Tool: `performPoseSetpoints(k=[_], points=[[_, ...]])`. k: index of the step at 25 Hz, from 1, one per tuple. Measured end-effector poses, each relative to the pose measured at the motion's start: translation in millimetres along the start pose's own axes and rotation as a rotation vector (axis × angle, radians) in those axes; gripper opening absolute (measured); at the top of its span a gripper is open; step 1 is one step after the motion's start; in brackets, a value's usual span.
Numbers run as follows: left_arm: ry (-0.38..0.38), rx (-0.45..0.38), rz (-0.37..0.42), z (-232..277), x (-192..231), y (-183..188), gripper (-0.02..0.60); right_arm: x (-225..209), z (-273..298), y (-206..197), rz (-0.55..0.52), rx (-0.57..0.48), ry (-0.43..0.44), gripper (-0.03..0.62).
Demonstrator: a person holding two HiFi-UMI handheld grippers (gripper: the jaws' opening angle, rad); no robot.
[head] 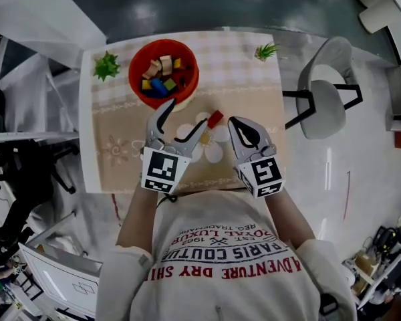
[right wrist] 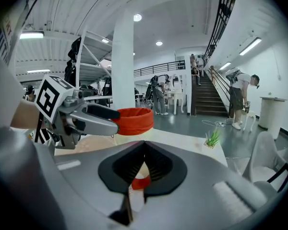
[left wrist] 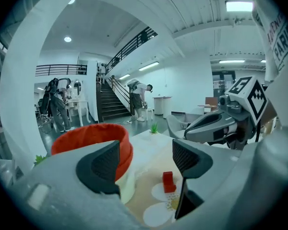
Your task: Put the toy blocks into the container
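Both tilt gently downward: left gripper (head: 188,114) jaws gape empty, right gripper (head: 232,122) jaws seemingly meet.

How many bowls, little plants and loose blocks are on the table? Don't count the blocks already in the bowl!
Red round container: 1
Loose red toy block: 1
Small green spiky plants: 2
Total: 4

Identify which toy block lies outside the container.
The lone red block on the flowered mat; the other blocks, yellow, blue and tan, sit inside the red container.
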State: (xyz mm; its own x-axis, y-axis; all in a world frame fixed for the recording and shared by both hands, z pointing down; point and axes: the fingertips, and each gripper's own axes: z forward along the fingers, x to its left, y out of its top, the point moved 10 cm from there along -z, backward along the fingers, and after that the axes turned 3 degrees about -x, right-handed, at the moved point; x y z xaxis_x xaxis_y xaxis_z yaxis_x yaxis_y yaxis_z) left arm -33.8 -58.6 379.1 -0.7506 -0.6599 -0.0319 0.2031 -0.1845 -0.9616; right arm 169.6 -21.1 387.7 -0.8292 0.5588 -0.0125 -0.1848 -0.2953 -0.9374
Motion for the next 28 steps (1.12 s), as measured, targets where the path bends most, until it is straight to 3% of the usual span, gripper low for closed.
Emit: performPoseSetpoints(k=[3,10,21,24,28], points=[[-0.017,-0.015,-0.014,3.3,-21.7,-10.8,0.351,-9.7,-8.1,-8.9,0.011,-0.001,0.007,0.002],[-0.028,0.164,-0.037,28.9,-57.7,-66.1,0.351,-33.7,-20.3,-33.0,0.032,0.018,0.038,0.002],[-0.024,0.333,-0.097,72.1,-65.3,-125.5,0.350,-56.3,-17.9,-59.7,0.030,0.061,0.074,0.002],[-0.039,0.391,-0.076,80.6,-66.0,-133.9,0.283,-60.5,-15.5,-62.1,0.028,0.067,0.077,0.002],[-0.040,0.433,-0.043,84.8,-66.8,-136.3,0.239,-64.2,-13.9,-63.6,0.024,0.060,0.084,0.002]])
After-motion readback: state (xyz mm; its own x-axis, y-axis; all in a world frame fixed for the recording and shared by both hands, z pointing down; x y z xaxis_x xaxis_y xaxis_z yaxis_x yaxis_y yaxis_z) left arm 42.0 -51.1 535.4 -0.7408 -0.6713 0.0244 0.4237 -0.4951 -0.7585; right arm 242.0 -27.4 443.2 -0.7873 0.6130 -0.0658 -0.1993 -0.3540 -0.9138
